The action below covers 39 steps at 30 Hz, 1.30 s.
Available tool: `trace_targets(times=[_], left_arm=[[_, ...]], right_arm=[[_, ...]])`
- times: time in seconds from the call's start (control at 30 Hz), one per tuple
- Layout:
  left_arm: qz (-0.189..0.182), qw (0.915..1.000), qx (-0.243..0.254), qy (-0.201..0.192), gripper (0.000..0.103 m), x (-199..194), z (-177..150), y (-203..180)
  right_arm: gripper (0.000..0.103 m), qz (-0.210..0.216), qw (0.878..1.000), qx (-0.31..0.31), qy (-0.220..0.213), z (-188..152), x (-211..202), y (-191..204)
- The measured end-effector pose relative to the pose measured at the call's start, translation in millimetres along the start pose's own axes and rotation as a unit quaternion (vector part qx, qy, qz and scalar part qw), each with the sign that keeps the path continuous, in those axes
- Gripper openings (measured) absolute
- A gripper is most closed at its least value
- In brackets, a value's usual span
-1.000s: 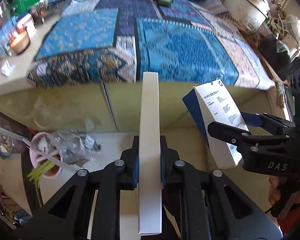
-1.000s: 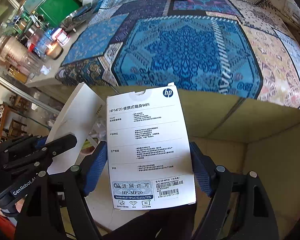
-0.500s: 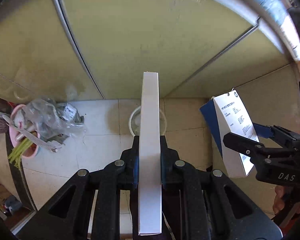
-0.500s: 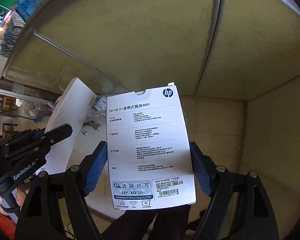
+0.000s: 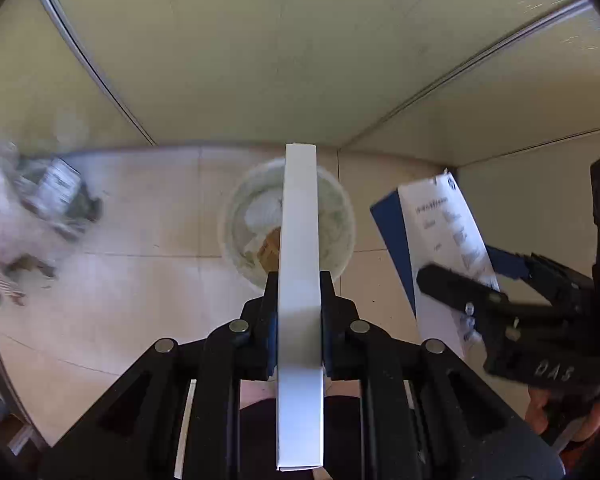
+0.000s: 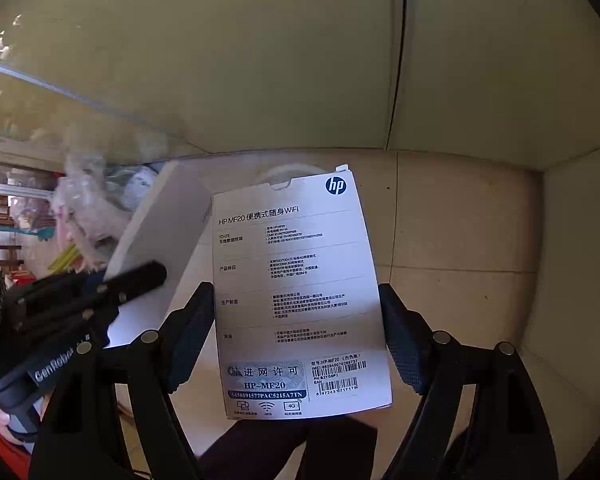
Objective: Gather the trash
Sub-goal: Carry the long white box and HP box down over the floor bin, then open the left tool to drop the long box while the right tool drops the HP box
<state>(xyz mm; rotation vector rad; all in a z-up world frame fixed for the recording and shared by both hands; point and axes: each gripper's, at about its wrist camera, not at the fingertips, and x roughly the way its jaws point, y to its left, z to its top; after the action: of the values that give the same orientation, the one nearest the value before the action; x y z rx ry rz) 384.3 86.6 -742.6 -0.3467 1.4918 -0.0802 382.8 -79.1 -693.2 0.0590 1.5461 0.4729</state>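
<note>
Pinching a thin white box (image 5: 300, 320) edge-on, the L gripper (image 5: 299, 320) had its jaws pressed tight on both flat faces; box ran straight up the middle of the L wrist view toward 12 o'clock, far end over the bin. R gripper (image 6: 296, 340) was clamped on the wide HP box (image 6: 300, 300), pads on its L and R edges, jaws spread wide but bearing on the carton. Printed white face w/ HP logo, barcode and label text faced the R cam; dark blue side showed in the L view (image 5: 392, 248).

Both pointed steeply down at the tiled floor (image 5: 148, 280). Round pale bin (image 5: 340, 216) sat on the floor right behind the white box in the L view, at 12 from the L jaws; scraps of paper and sthg brown inside, prob. card, too blurred to say. In the R view only a bit of the bin rim (image 6: 288, 170) showed at 12 o'clock above the HP box top edge.

R gripper (image 5: 480, 280) w/ its box was at 3 o'clock in the L view, beside the bin, not over it. L gripper (image 6: 100, 284) w/ white box (image 6: 168, 232) was at 9 o'clock in the R view. Part of a hand (image 5: 540, 412) showed under the R gripper at 4 o'clock.

Clear plastic bag clutter (image 5: 40, 216) lay on the floor at 9 o'clock in the L view, blurred. Pale yellow-green cabinet panels (image 5: 260, 60) filled the top of both views.
</note>
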Motion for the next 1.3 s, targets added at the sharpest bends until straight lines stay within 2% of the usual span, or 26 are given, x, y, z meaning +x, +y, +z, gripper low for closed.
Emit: trace_targets(times=[0.13, 0.23, 0.33, 0.47, 0.6, 0.73, 0.9, 1.03, 1.17, 1.3], left_arm=[[-0.024, 0.9991, -0.02, 0.027, 0.016, 58.6, 6.2, 17.7], [-0.015, 0.9988, -0.028, 0.037, 0.016, 87.9, 9.8, 28.5], [-0.024, 0.998, -0.044, 0.039, 0.016, 104.0, 12.3, 40.5], [-0.015, 0.9978, -0.052, 0.037, 0.016, 112.4, 16.9, 48.5], [-0.013, 0.9978, -0.059, 0.028, 0.016, 110.3, 17.1, 46.2], [0.005, 0.9985, -0.053, 0.013, 0.016, 101.9, 14.0, 51.9], [0.007, 0.9987, -0.049, 0.0, 0.016, 90.8, 15.1, 54.1], [0.02, 0.9989, -0.042, -0.005, 0.016, 83.7, 12.2, 50.7], [0.023, 0.9989, -0.04, -0.007, 0.016, 66.3, 8.4, 43.6], [0.036, 0.9989, -0.027, -0.01, 0.016, 31.1, 2.5, 30.0]], right_arm=[[0.077, -0.007, 1.0, -0.009, 0.005, 11.2, 44.7, -12.6], [0.077, -0.003, 1.0, -0.014, 0.01, 18.2, 63.4, -14.0], [0.077, 0.018, 0.999, -0.019, 0.021, 14.3, 76.1, -8.7], [0.077, 0.031, 0.998, -0.035, 0.036, 15.3, 97.6, -0.4], [0.078, 0.037, 0.997, -0.042, 0.059, 15.4, 111.5, -3.6], [0.078, 0.041, 0.997, -0.036, 0.062, 17.2, 119.7, -0.5], [0.078, 0.014, 0.996, -0.035, 0.082, 20.0, 133.6, 0.9], [0.078, 0.022, 0.995, -0.038, 0.087, 18.7, 134.4, 2.5], [0.078, 0.018, 0.996, -0.038, 0.072, 14.8, 116.1, 7.2], [0.078, 0.01, 0.998, -0.042, 0.052, 11.9, 70.6, 19.4]])
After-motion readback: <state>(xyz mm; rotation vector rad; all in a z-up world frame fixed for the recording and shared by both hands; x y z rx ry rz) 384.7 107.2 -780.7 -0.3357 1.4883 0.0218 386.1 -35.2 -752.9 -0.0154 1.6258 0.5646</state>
